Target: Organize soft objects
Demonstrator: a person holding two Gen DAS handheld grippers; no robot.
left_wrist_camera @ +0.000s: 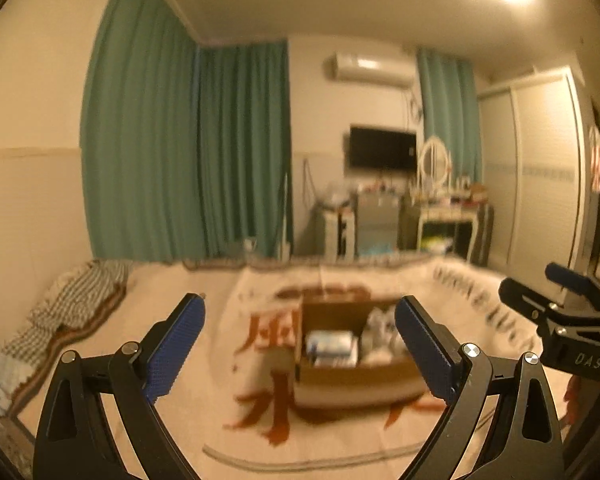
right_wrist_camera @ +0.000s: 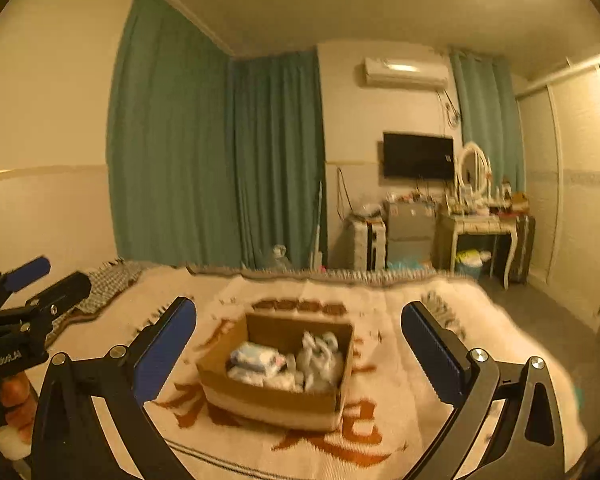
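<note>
An open cardboard box (right_wrist_camera: 276,396) sits on the cream blanket (right_wrist_camera: 400,412) with red characters; it also shows blurred in the left wrist view (left_wrist_camera: 352,376). It holds soft packs: a blue-white tissue pack (right_wrist_camera: 256,358) at the left and white plastic-wrapped bundles (right_wrist_camera: 320,356) at the right. My left gripper (left_wrist_camera: 300,344) is open and empty, above the blanket in front of the box. My right gripper (right_wrist_camera: 300,350) is open and empty, also short of the box. Each gripper shows at the edge of the other's view, the right one (left_wrist_camera: 556,296) and the left one (right_wrist_camera: 40,280).
A folded checked cloth (left_wrist_camera: 80,304) lies at the bed's far left. Behind the bed hang teal curtains (right_wrist_camera: 220,160). A wall TV (right_wrist_camera: 418,156), a dressing table with mirror (right_wrist_camera: 480,216) and a wardrobe (right_wrist_camera: 572,184) stand at the back right.
</note>
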